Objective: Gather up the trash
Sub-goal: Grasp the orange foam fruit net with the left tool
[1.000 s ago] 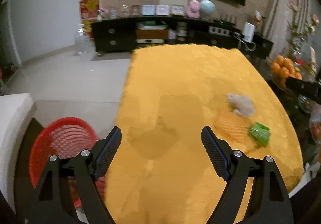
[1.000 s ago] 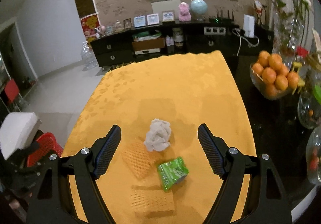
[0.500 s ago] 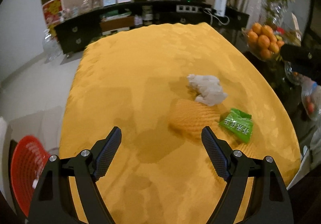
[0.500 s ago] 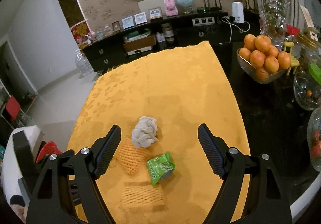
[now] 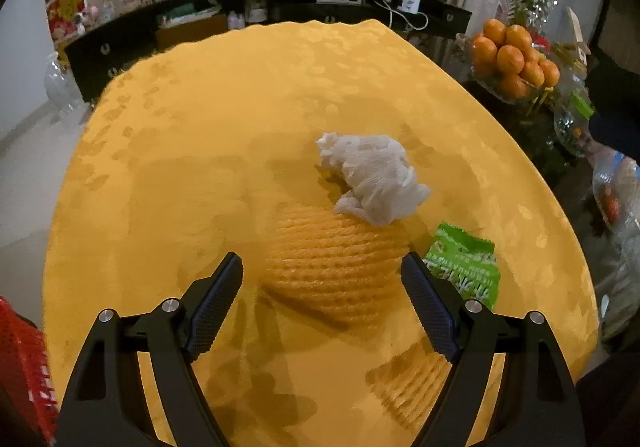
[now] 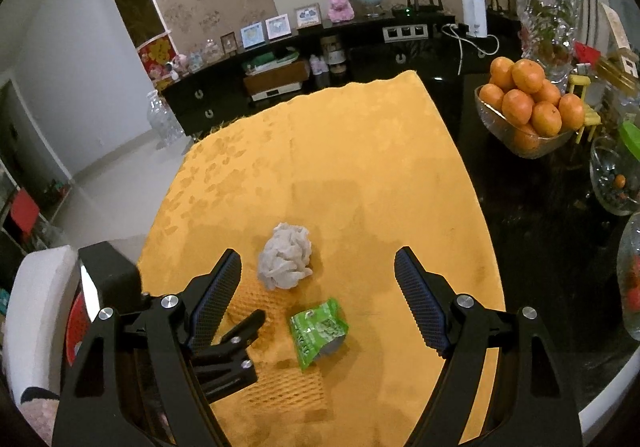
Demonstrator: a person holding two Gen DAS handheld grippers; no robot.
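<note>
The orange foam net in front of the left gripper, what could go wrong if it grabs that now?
1. The crumpled white tissue rests against the orange foam net, so lifting the net may drag or roll the tissue away.
2. The net looks soft and springy; the open left gripper could squash it flat or lose it.
3. The green snack wrapper lies beside the right-hand finger and could get nudged or pinched too.
</note>
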